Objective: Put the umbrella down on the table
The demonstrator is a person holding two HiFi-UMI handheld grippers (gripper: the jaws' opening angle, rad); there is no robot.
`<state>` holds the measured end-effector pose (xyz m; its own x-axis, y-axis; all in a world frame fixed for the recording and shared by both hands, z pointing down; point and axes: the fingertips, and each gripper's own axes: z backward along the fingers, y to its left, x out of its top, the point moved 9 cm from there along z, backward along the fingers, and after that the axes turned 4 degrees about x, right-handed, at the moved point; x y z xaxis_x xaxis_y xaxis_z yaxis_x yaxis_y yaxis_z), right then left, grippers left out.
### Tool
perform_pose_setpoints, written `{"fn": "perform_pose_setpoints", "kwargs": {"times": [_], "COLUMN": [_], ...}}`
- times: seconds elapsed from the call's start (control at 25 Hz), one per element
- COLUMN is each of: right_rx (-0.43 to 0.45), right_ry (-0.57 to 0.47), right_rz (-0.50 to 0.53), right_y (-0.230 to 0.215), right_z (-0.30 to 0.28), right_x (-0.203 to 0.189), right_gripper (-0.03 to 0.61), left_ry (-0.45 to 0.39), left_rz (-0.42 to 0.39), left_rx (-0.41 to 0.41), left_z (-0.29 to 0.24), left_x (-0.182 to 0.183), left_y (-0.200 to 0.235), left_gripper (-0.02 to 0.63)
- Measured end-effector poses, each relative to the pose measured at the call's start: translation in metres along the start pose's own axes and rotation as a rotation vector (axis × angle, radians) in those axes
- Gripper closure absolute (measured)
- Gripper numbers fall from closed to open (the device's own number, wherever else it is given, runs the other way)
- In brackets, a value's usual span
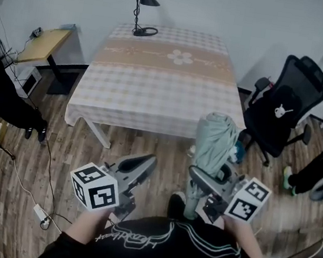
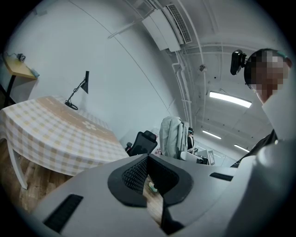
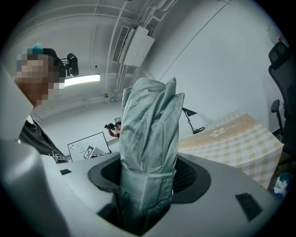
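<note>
The right hand-held gripper (image 1: 203, 182) is clamped on the folded umbrella (image 1: 215, 140) near its lower end. It holds the umbrella upright at lower centre-right of the head view, short of the bench (image 1: 154, 94) at upper centre. This is judged a carrying grip ahead of lay-down. The left hand-held gripper (image 1: 137, 168) is closed, empty, and apart from the umbrella. Count: one umbrella, two hand-held grippers, one bench, one lamp (image 1: 142, 3).

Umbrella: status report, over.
Right gripper shut on folded umbrella, held upright, not yet on table. Left gripper shut, empty. Lamp at table's far edge.
</note>
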<state>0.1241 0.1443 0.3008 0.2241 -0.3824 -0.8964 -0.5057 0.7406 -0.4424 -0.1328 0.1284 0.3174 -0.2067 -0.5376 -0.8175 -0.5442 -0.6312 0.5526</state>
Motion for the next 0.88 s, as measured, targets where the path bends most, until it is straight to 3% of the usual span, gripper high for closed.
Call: {"fn": "perform_pose_setpoints", "kwargs": {"times": [0.32, 0.88], "right_rx": [0.045, 0.086], "right_ry": [0.027, 0.064], "right_rz": [-0.020, -0.066], "right_y": [-0.041, -0.148], "right_z": [-0.021, -0.040], "right_x": [0.013, 0.049], "right_gripper": [0.287, 0.286], "left_ry": [-0.010, -0.018], "left_rz": [0.023, 0.067], "left_rx": [0.060, 0.128], "left_z": [-0.024, -0.111], "left_x": [0.013, 0.041], "left_y": [0.018, 0.057], "left_gripper": [0.616, 0.617]}}
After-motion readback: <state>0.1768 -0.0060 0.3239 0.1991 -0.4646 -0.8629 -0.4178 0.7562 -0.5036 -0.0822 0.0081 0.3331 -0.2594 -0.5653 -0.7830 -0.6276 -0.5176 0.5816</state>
